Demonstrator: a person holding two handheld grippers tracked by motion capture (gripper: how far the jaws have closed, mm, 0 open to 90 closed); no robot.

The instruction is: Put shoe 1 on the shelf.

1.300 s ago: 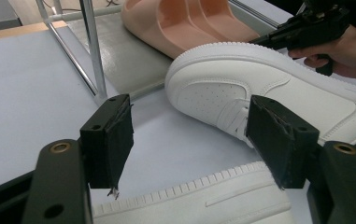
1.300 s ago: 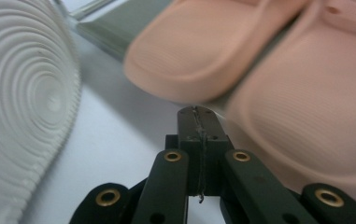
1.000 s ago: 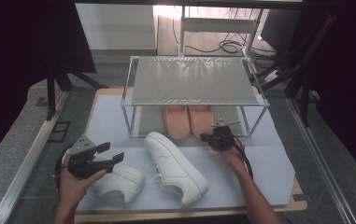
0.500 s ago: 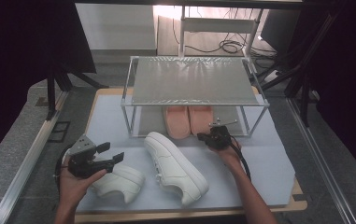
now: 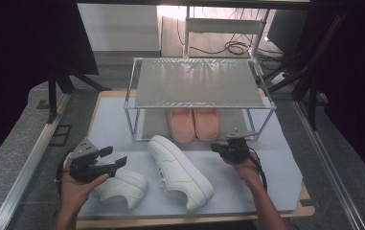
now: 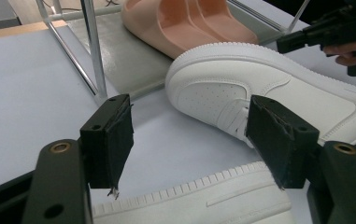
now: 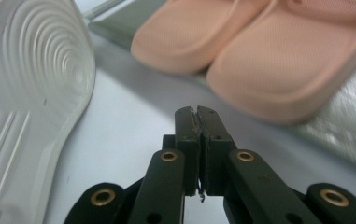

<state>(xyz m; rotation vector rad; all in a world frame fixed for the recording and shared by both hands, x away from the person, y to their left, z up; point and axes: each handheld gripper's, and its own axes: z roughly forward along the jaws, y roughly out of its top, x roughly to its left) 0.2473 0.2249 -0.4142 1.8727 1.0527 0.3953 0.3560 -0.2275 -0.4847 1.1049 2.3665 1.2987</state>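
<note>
In the high view the white sneaker (image 5: 180, 172) lies at lower centre, probably light and stiff-soled, best pinched at its collar; the left gripper (image 6: 189, 140) view shows wide-open jaws, the right gripper (image 7: 196, 114) view empty, near-closed jaws just starting to part.

Wire rack (image 5: 197, 84) w/ pink slippers (image 5: 193, 123) underneath, grey mat (image 5: 276, 148), cables (image 5: 233, 47) behind
</note>
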